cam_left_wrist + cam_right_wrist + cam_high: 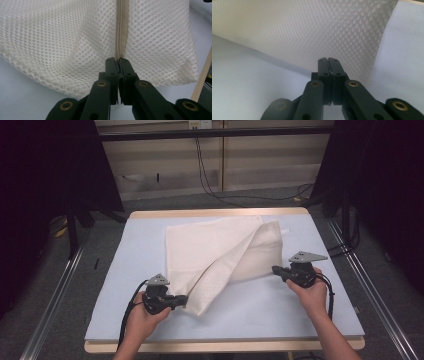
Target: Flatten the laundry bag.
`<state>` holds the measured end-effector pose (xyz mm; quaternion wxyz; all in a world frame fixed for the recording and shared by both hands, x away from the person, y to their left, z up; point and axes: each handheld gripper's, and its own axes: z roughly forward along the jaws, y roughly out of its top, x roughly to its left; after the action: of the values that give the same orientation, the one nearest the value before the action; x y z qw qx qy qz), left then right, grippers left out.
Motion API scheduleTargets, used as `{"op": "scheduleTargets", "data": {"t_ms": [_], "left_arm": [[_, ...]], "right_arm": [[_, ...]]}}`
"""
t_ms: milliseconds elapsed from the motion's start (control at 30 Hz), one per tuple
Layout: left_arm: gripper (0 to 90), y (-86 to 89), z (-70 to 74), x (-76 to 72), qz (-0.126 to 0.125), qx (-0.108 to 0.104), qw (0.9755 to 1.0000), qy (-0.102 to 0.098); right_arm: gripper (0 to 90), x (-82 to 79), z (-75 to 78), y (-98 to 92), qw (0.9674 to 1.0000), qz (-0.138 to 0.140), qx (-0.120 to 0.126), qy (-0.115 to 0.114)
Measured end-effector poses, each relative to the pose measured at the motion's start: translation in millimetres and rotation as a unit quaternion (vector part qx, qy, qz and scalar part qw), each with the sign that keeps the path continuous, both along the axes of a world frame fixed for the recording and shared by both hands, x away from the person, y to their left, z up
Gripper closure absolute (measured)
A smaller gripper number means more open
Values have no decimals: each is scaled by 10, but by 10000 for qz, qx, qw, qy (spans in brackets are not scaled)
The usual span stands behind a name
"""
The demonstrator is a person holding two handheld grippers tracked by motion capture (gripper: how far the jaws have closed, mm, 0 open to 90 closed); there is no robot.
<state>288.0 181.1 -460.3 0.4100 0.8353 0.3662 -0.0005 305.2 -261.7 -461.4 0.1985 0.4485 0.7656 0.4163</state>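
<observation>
Two grippers met a cream mesh bag that lay partly folded on the pale blue table, toward its far middle. The left gripper, near and left, was clenched on the bag's near corner, its jaws pressed together on the mesh at the end of the zipper. The right gripper, at the bag's right edge, had its jaws pressed together too; whether any mesh sat between them I cannot tell.

Each hand-held gripper, left and right, is clamped.
</observation>
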Motion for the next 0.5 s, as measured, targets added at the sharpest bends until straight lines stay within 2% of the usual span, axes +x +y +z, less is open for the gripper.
{"op": "scheduleTargets", "data": {"t_ms": [167,400,500], "left_arm": [[871,44,-1,-12,22,-34,10000,34],[871,52,0,-11,-25,62,10000,59],[871,63,15,-10,21,11,9999,110]], "right_arm": [[886,-4,-1,-100,9999,-144,-22,6],[876,-23,11,-222,9996,-288,17,-26],[865,-35,28,-277,9994,-350,40,-63]]}}
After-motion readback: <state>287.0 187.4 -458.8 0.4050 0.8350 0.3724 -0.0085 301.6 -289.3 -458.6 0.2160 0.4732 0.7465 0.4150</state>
